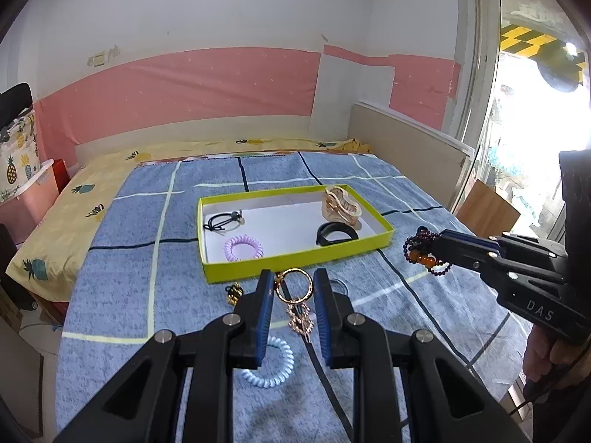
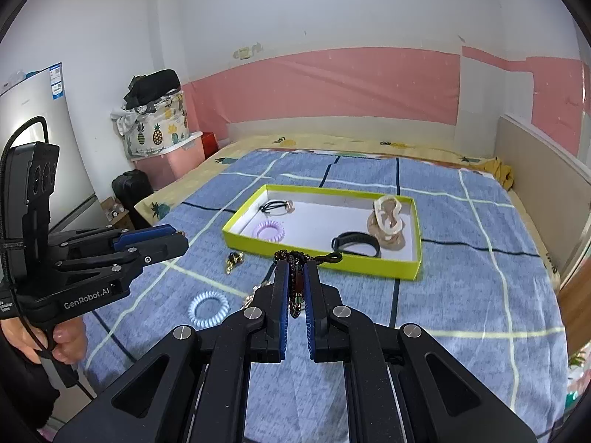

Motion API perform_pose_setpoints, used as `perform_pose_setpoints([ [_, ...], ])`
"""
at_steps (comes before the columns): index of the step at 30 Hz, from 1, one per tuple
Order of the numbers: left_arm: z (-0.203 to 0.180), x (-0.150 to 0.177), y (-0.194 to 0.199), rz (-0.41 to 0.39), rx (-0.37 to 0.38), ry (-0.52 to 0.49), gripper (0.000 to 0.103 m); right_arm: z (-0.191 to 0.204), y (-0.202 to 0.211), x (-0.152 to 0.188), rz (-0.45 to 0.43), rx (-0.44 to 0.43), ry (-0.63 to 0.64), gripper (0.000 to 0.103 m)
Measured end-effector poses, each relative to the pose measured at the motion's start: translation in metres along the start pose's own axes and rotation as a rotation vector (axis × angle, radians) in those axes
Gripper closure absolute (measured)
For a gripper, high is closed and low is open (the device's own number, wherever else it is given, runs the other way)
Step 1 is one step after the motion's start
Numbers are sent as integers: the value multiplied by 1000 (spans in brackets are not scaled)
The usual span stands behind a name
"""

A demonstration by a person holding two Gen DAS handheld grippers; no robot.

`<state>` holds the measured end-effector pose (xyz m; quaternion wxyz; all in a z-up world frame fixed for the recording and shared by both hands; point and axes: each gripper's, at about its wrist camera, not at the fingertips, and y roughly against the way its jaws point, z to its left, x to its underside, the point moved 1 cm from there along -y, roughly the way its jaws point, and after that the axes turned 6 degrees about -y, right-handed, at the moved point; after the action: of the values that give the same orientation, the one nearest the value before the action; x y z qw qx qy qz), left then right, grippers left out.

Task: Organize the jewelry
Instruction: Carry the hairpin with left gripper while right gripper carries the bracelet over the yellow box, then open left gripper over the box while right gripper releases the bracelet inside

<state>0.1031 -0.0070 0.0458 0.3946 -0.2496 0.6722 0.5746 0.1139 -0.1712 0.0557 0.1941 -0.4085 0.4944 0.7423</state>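
- Your right gripper (image 2: 294,284) is clamped on the beaded bracelet (image 1: 424,253), hanging just near of the yellow-green tray (image 1: 207,258); carry it over bare tray floor.
- Your left gripper (image 1: 293,282) pinches the gold ring charm (image 1: 293,288), jaws part-open; lift it clear of the rim.

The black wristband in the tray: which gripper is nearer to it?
Right. The right gripper, holding a beaded bracelet, sits just past the tray's corner beside the black wristband; the left gripper hovers before the front rim.

The bed (image 2: 461,295) carries a blue checked blanket (image 2: 443,332). Directly on the blanket lie a yellow-green tray (image 2: 325,258), a light-blue spiral hair tie (image 2: 208,310) and a small gold-and-black trinket (image 2: 233,260) near the tray's front wall.
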Motion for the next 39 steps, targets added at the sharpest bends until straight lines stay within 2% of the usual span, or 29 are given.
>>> perform_pose_setpoints([
  [10, 20, -18, -26, 19, -12, 20, 80, -11, -32, -29, 2, 12, 11, 95],
  [22, 45, -43, -83, 41, 0, 6, 80, -34, -104, -61, 51, 20, -12, 95],
  [34, 57, -45, -171, 178, 17, -22, 80, -58, -181, -62, 162, 43, -34, 96],
  [39, 57, -47, -189, 208, 25, -27, 80, -67, -203, -58, 202, 47, -53, 95],
])
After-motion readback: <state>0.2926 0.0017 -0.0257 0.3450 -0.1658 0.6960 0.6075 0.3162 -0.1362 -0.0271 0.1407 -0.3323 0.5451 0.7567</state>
